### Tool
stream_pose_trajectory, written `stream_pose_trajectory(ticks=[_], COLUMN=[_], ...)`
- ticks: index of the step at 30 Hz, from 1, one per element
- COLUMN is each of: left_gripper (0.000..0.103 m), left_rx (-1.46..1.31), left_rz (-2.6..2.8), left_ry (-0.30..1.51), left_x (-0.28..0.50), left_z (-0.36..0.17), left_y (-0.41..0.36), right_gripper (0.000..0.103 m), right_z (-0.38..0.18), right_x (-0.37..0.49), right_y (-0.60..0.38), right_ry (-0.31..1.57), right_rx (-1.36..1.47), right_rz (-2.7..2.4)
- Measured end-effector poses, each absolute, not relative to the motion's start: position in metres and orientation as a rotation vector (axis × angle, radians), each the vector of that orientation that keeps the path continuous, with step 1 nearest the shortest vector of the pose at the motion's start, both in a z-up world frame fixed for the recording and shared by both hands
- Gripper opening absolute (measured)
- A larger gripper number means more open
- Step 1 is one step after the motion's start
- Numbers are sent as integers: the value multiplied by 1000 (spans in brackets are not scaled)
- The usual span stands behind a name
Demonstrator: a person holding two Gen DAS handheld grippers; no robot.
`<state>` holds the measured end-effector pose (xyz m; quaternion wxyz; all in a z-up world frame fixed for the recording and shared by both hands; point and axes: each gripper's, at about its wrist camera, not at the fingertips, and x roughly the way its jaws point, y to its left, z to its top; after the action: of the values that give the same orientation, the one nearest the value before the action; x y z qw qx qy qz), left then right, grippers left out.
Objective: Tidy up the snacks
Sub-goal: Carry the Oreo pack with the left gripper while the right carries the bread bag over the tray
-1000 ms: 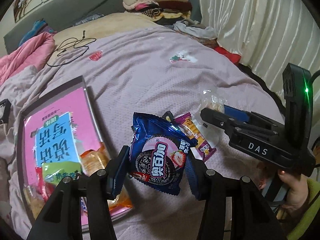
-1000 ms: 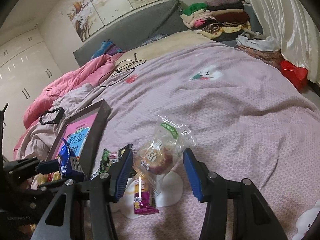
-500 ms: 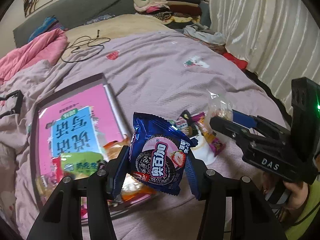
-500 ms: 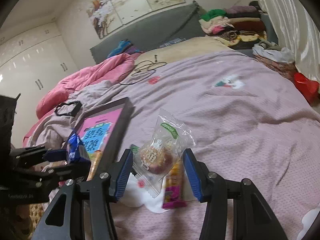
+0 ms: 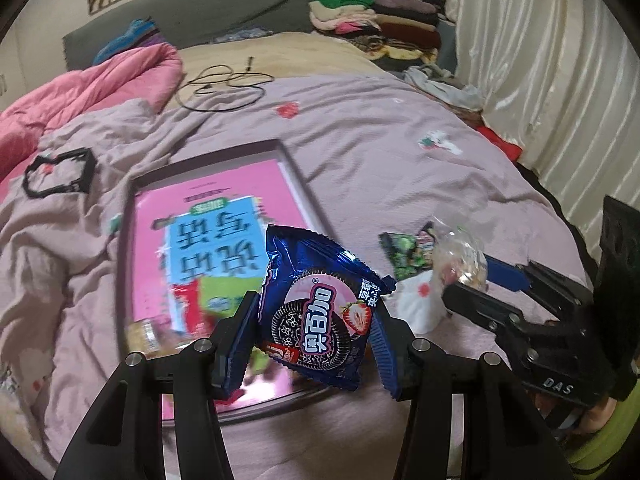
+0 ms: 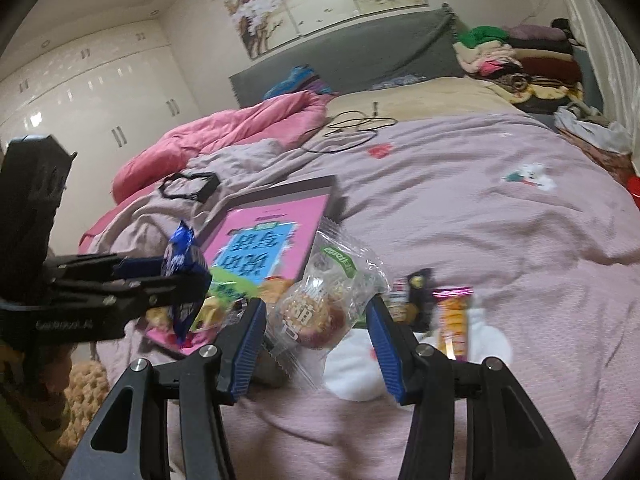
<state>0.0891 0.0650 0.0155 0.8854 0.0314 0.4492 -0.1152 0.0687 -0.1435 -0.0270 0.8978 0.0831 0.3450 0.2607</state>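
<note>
My left gripper [image 5: 314, 320] is shut on a blue strawberry sandwich-cookie packet [image 5: 320, 292], held upright above the near end of the grey tray [image 5: 296, 168]. A pink printed sheet lines the tray, and several snacks lie at its near end. My right gripper [image 6: 318, 320] is shut on a clear-wrapped round pastry [image 6: 316, 308], raised over the bed just right of the tray [image 6: 280, 189]. From the right wrist view, the left gripper [image 6: 176, 276] and its blue packet [image 6: 182, 248] hang at the left. The left wrist view has the right gripper [image 5: 476, 280] and its pastry [image 5: 456, 252] at the right.
Loose snacks lie on the lilac bedspread: a green packet [image 5: 404, 250], a dark packet [image 6: 418, 292], an orange bar [image 6: 452, 320]. A pink quilt [image 5: 80, 92], a black cable [image 5: 224, 88], a black frame-shaped object [image 5: 56, 176] and folded clothes [image 5: 376, 20] lie farther back. Curtains [image 5: 560, 80] hang to the right.
Both grippers have carried their packets leftwards across the bed and slightly up. The tray now lies under and behind the cookie packet, and the loose snacks have slid to the right.
</note>
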Motion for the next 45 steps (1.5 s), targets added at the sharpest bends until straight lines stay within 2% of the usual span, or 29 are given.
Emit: stream_pose_trajectory(ticks=[20, 45], left_gripper=[54, 54], left_rx=[-72, -1], left_rz=[-65, -213], left_ry=[891, 1008], left_x=[77, 83], left_z=[27, -25], left_y=[171, 109], right_gripper=[52, 52], right_z=[-22, -37], right_x=[59, 64], right_y=[-95, -70], right_ry=[712, 746], right_rx=[99, 13], right_rz=[609, 607])
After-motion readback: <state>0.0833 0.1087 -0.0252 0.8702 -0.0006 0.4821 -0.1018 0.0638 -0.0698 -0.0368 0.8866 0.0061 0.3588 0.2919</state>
